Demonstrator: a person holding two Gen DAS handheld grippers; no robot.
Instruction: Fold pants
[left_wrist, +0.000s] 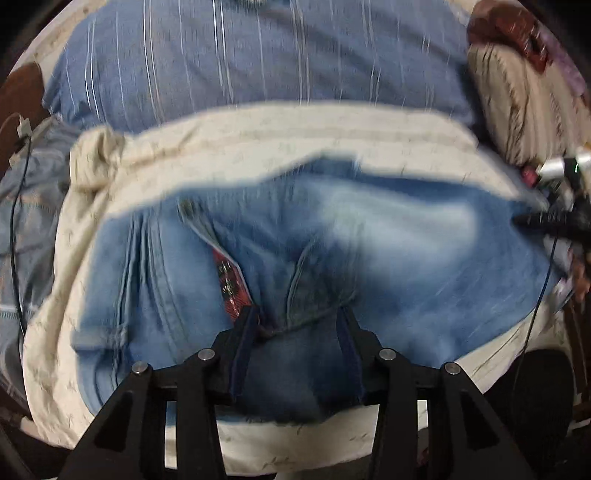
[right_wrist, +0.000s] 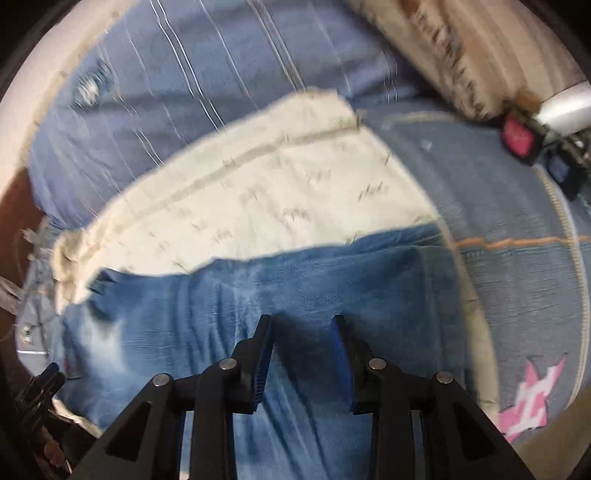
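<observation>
Jeans spread on cream cloth. Left claw and right claw: both part-open above denim, gripping nothing.

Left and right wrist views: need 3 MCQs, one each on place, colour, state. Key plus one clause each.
1. What do the jeans lie on?
A. a cream cloth
B. a bare wooden floor
C. a metal tray

2. What colour shows inside the jeans' opening in the left wrist view?
A. green
B. red plaid
C. yellow

3. How do the right gripper's jaws stand?
A. clamped on a folded hem
B. apart, with denim showing between them
C. shut on a cable

Key: 1 A, the cream cloth borders the denim in both views. 2 B, a red plaid lining shows beside the fly. 3 B, the right gripper shows a clear gap between its blue pads, nothing pinched; the left gripper also stands parted above the denim.
</observation>
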